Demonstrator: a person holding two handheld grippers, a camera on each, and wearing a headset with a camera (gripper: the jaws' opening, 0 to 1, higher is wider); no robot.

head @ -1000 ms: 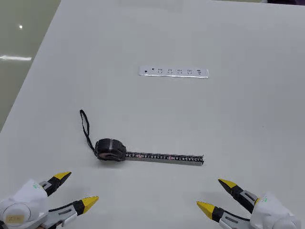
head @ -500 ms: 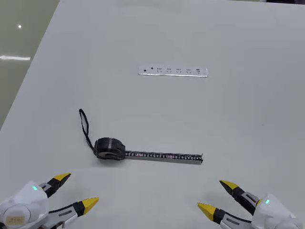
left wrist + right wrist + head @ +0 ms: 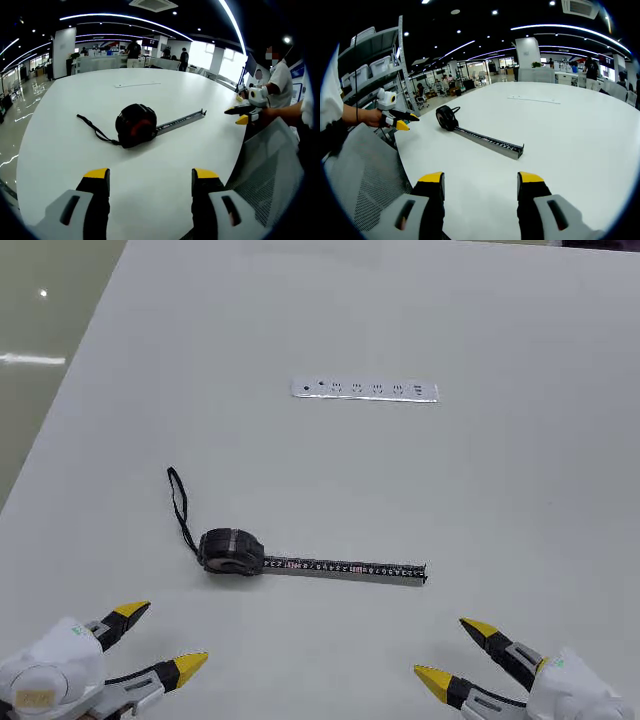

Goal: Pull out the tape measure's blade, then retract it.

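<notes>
Hovering at the near left, the white-bodied left tool with black, yellow-tipped jaws stands wide apart and holds nothing. At the near right its twin, the right tool, is just as wide and just as empty. Both sit above the near edge of the plain white counter, and neither touches anything on it.

Farther out from the left tool, and a little to its right, lies the black round-cased tape measure. Its thin black wrist strap trails off to the far left. The narrow dark metal blade is already drawn out of the case and lies flat on the counter. Its long axis runs left to right, and its end hook sits just far of the right tool and slightly to its left.

So the case lies nearer the left tool and the hook end nearer the right one. The pull-out looks done, judging by how the blade lies, and retracting is what remains. That probably calls for the left tool to steady the case while the blade runs leftward along its own line. Whether a lock holds the blade out cannot be told.

Well beyond, a flat white power strip lies parallel to the blade.
</notes>
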